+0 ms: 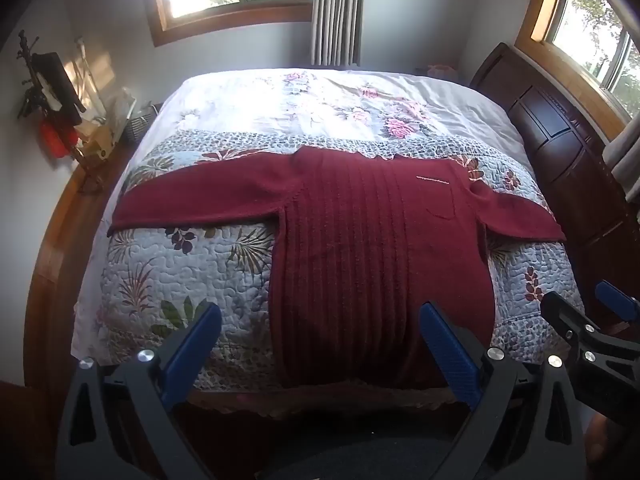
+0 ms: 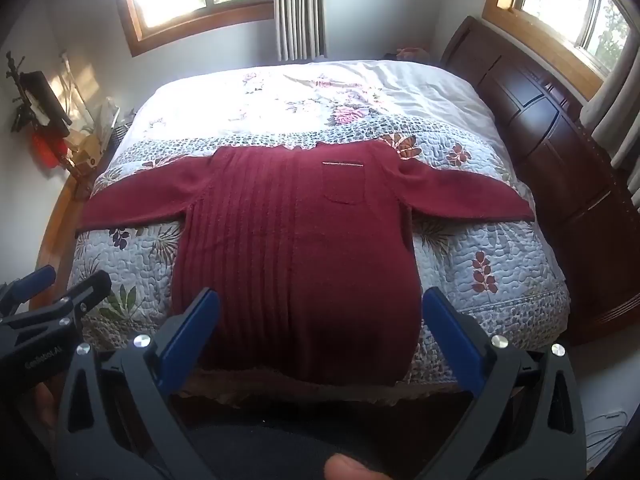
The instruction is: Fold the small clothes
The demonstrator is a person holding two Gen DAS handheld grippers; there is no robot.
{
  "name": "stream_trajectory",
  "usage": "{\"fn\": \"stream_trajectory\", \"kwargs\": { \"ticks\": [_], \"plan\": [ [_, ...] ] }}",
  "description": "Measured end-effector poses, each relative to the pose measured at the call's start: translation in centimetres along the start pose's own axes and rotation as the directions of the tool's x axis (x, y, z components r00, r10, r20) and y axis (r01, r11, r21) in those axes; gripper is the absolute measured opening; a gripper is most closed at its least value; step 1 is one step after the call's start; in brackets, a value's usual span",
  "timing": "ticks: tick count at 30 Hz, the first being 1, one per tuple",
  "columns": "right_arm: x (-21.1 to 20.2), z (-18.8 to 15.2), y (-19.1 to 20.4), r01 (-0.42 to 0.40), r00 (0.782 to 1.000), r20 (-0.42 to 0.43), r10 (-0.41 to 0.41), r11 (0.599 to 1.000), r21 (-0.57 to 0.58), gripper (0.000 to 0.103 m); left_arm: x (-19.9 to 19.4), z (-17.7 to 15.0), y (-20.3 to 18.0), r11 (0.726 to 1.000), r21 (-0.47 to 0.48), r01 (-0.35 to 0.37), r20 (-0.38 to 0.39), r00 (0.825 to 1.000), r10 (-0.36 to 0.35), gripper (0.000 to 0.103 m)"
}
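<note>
We see one maroon sweater (image 2: 296,240) flat on one quilt (image 2: 480,240); both left gripper (image 1: 320,344) and right gripper (image 2: 320,336) spread, empty; its chest pocket (image 2: 343,184) is clearer in the right view.

1. Sweater (image 1: 352,248) hem drops over the near bed (image 1: 168,272) edge; its lower rim sits in shadow, unreadable.
2. My right gripper (image 1: 588,316) is cut by the left view's edge.
3. Pocket (image 2: 343,184) label lettering too small to read.
4. Clutter on the left shelf (image 2: 56,148) blurred.
</note>
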State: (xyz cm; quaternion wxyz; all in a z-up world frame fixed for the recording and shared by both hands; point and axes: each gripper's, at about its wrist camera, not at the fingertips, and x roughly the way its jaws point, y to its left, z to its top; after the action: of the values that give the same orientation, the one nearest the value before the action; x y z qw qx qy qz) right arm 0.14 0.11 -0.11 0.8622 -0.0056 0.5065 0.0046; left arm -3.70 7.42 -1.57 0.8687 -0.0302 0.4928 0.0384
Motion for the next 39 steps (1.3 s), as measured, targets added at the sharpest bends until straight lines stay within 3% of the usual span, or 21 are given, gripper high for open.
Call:
{"fn": "stream_trajectory", "kwargs": {
  "ticks": [39],
  "plan": [
    [-0.1,0.4,-1.4,0.002,1.000,0.011,-0.002,1.000,0.019,0.100,0.5,0.3,-0.7,1.000,0.005,0.002,-0.009,1.000,-0.002,0.099]
  ]
}}
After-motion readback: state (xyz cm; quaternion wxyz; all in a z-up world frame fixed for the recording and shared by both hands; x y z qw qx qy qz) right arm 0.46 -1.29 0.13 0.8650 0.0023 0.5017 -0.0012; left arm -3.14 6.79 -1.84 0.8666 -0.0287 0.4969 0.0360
